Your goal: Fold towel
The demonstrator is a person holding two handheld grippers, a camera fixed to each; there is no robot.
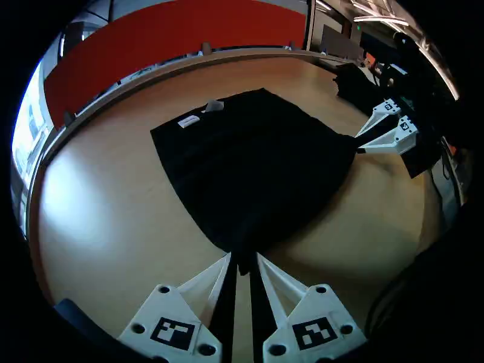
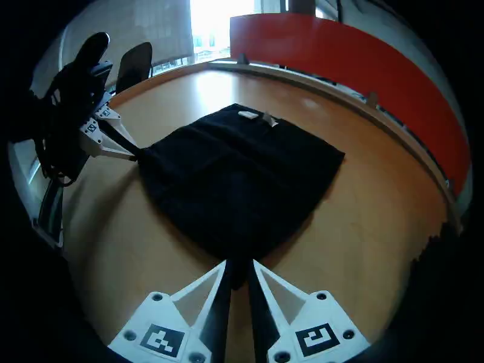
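A black towel (image 1: 254, 163) lies spread on the wooden table, with a white label (image 1: 189, 121) at its far corner. My left gripper (image 1: 243, 266) is shut on the towel's near corner. In the left gripper view the right gripper (image 1: 357, 144) pinches the towel's corner at the right. In the right gripper view the same towel (image 2: 242, 181) stretches away, and my right gripper (image 2: 240, 269) is shut on its near corner. The left gripper (image 2: 137, 154) holds the corner at the left there. Both held corners look slightly lifted and pulled taut.
The wooden table (image 1: 109, 199) has a curved raised rim (image 1: 181, 63) backed by a red panel (image 1: 181, 36). Dark chairs (image 2: 133, 63) stand beyond the table by a bright window. A dark bag or object (image 1: 354, 81) sits at the far right of the table.
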